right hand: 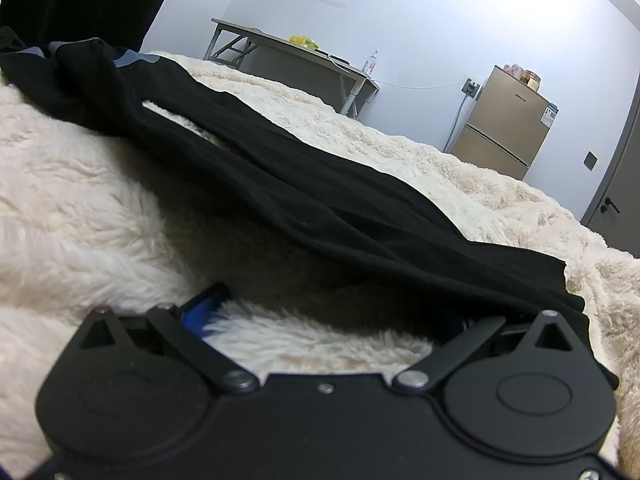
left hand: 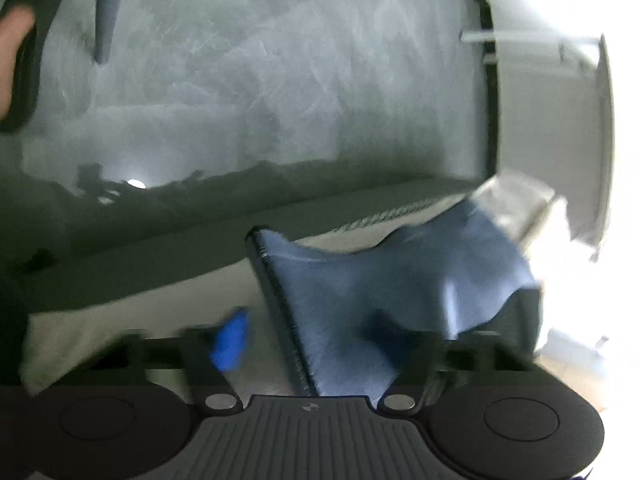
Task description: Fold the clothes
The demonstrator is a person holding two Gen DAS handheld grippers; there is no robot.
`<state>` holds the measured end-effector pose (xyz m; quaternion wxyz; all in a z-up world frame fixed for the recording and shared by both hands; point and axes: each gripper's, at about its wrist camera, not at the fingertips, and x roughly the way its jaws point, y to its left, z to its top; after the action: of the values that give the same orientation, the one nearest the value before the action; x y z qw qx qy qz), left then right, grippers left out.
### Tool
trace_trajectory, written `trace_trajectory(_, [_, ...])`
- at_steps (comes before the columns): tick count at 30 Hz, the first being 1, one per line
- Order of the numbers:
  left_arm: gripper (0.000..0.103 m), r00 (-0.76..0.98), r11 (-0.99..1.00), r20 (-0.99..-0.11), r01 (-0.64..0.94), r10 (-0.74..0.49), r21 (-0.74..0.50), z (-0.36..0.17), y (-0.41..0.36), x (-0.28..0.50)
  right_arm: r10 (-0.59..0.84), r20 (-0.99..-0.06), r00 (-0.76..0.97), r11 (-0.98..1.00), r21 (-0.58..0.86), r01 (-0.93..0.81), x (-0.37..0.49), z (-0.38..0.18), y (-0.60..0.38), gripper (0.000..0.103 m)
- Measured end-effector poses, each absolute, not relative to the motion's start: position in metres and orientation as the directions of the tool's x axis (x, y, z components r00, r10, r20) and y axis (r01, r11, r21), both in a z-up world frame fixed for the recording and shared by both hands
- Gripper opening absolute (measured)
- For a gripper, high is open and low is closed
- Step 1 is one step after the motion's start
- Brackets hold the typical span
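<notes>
You have a long-piled, shaggy cream blanket [right hand: 92,184] under you, soft and matt. Across the middle of the right view lies the black garment [right hand: 304,184], a smooth matt knit with soft creases. Your right gripper [right hand: 324,320] is matt black plastic with small shiny metal pivots. At the right edge, the fridge [right hand: 504,128] has a satiny bronze metallic finish. In the left view, a blue cloth [left hand: 384,280] at lower centre looks brushed and slightly fuzzy, with a dark ribbed edge; the grey floor [left hand: 260,80] above it is scuffed and faintly glossy.
</notes>
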<state>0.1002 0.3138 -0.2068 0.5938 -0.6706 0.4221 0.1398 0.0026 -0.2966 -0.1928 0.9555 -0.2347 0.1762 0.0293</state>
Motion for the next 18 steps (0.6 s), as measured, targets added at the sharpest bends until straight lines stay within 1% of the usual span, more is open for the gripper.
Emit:
trace_trajectory(1, [0.005,0.611,0.041,-0.688,-0.736,-0.391,-0.676,-0.208,0.315,0.099,-0.027,-0.351,0.936,0.888,-0.438,-0.139,0.003,-0.193,-0.296,0.103])
trace_trajectory(4, [0.003,0.650,0.030,-0.682,-0.716,-0.337,-0.698,-0.210,0.315,0.106,-0.027,-0.351,0.936,0.888,-0.438,-0.139,0.003,-0.193,-0.296,0.103])
trace_trajectory(6, [0.003,0.697,-0.008,-0.659,-0.689,-0.283,-0.725,-0.206,0.316,0.099,-0.028,-0.351,0.936,0.888,-0.439,-0.138,0.003,-0.193,-0.296,0.103])
trace_trajectory(8, [0.003,0.728,-0.007,-0.654,-0.669,-0.208,-0.743,-0.190,0.318,0.087,-0.027,-0.351,0.936,0.888,-0.439,-0.138,0.002,-0.192,-0.296,0.103])
trace_trajectory(10, [0.003,0.742,0.033,-0.659,-0.661,-0.122,-0.750,-0.166,0.319,0.076,-0.027,-0.352,0.936,0.888,-0.438,-0.139,0.002,-0.192,-0.298,0.103])
trace_trajectory(11, [0.003,0.733,0.083,-0.674,-0.668,-0.097,-0.739,-0.157,0.317,0.074,-0.027,-0.352,0.936,0.888,-0.438,-0.139,0.002,-0.192,-0.298,0.103])
trace_trajectory(13, [0.003,0.704,0.215,-0.707,-0.681,-0.072,-0.700,-0.144,0.312,0.082,-0.027,-0.353,0.935,0.887,-0.440,-0.140,0.002,-0.192,-0.298,0.103])
trace_trajectory(15, [0.003,0.680,0.294,-0.731,-0.689,-0.056,-0.663,-0.139,0.306,0.090,-0.027,-0.353,0.935,0.887,-0.439,-0.141,0.002,-0.191,-0.299,0.103])
trace_trajectory(18, [0.003,0.663,0.316,-0.748,-0.702,-0.040,-0.639,-0.136,0.303,0.094,-0.026,-0.353,0.935,0.887,-0.439,-0.141,0.002,-0.191,-0.300,0.103])
